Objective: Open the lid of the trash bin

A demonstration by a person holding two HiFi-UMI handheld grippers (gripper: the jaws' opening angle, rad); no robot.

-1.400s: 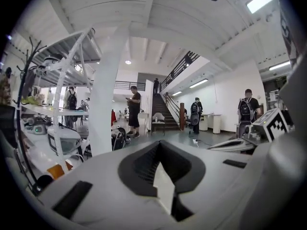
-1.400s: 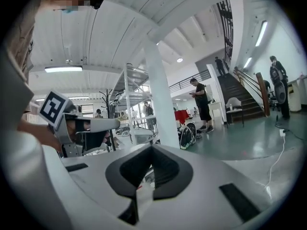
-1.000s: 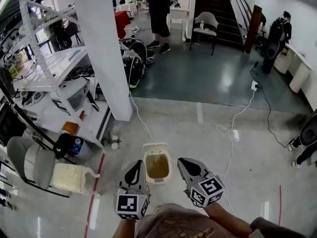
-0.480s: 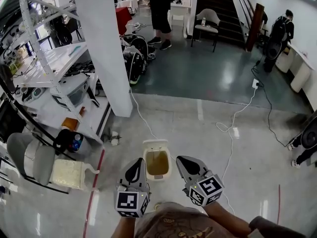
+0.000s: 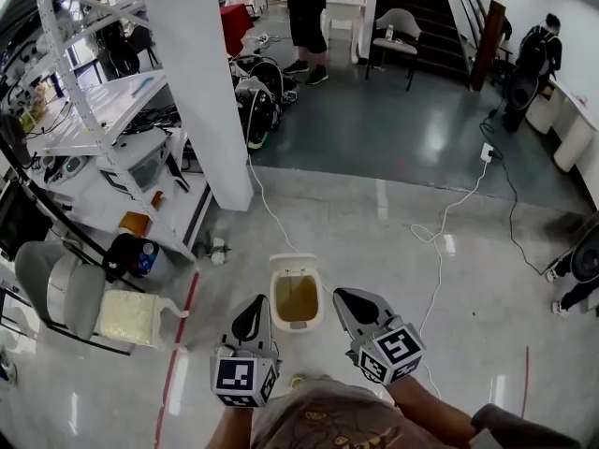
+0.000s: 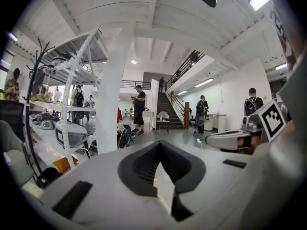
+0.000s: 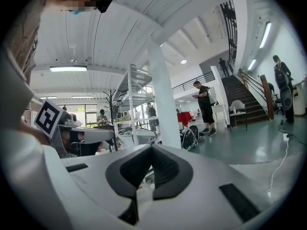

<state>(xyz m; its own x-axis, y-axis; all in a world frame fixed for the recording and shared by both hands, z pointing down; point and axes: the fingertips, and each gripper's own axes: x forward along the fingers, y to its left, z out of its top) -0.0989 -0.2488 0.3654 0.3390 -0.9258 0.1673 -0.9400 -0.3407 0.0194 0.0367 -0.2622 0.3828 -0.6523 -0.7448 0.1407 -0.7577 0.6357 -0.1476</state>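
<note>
A small white bin (image 5: 297, 299) stands on the floor, below and between the left gripper (image 5: 252, 309) and right gripper (image 5: 349, 301). Both have their jaws pressed together, holding nothing. The bin's lid (image 5: 294, 263) seems already tipped up at the far edge; any further push should be gentle. The floor (image 5: 393, 251) is pale and glossy, with a cable (image 5: 440, 224), a pillar (image 5: 201, 82) and stairs (image 5: 412, 12).

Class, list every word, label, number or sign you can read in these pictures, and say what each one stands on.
No readable text in any view.
Left tool: its cube shows a black-and-white square marker, no letters or digits.
Right tool: its cube shows the same kind of marker.
Shirt: dark pattern, too blurred to read.
</note>
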